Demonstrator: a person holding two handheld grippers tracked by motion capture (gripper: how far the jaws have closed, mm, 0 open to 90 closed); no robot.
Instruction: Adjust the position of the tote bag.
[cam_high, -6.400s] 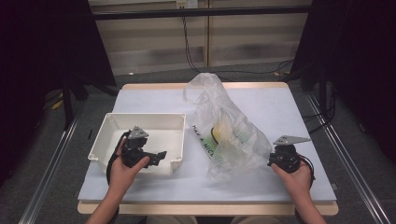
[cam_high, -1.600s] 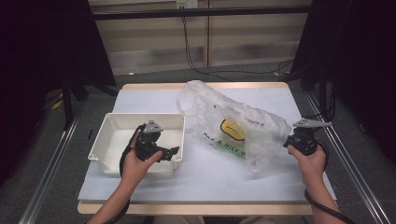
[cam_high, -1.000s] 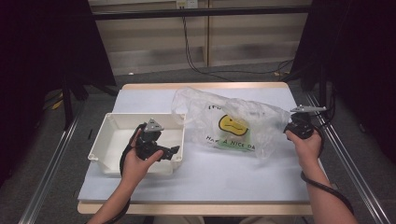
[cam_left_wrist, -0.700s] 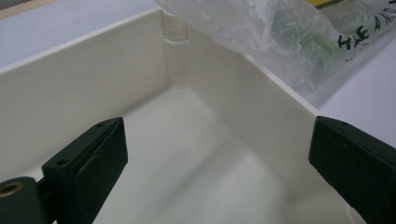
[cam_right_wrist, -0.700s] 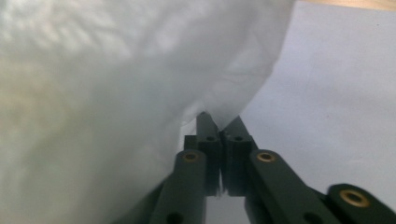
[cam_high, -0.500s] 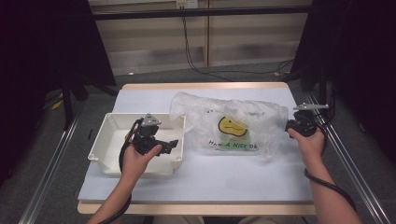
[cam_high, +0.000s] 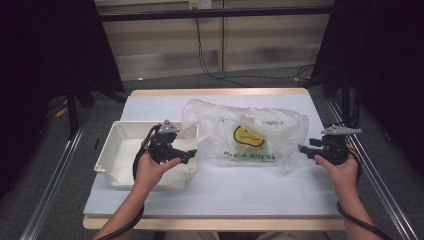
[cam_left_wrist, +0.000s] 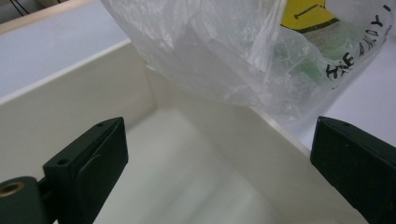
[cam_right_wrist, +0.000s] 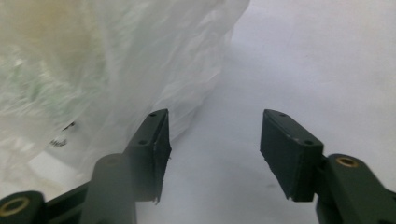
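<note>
Plastic bag (cam_high: 245, 137), clear, thin and crinkled, was seen lying flat across the middle of the white-covered table (cam_high: 210, 195), its left end draped over the right rim of the cream tray (cam_high: 120, 150); a yellow smiley print and dark lettering were shown on it, and pale green and yellowish contents could be made out through the film, though not identified. The right gripper (cam_high: 306, 148) was held at the bag's right end with its jaws standing apart; they had just been opening, and in the right gripper view nothing was caught between the black pads (cam_right_wrist: 156, 140), the film lying beside the left one. The left gripper (cam_high: 190, 155) was held over the tray's right wall, jaws wide apart on nothing, the rigid smooth wall and the sagging bag mouth (cam_left_wrist: 224, 56) being seen ahead of it. A risk was judged to lie in the film's slackness: a pinch taken on a single loose layer could let the bag stretch, slip free or tear. The contents might also be spilled on the table instead of in the tray if the bag were tilted before its mouth was opened over the rim.
</note>
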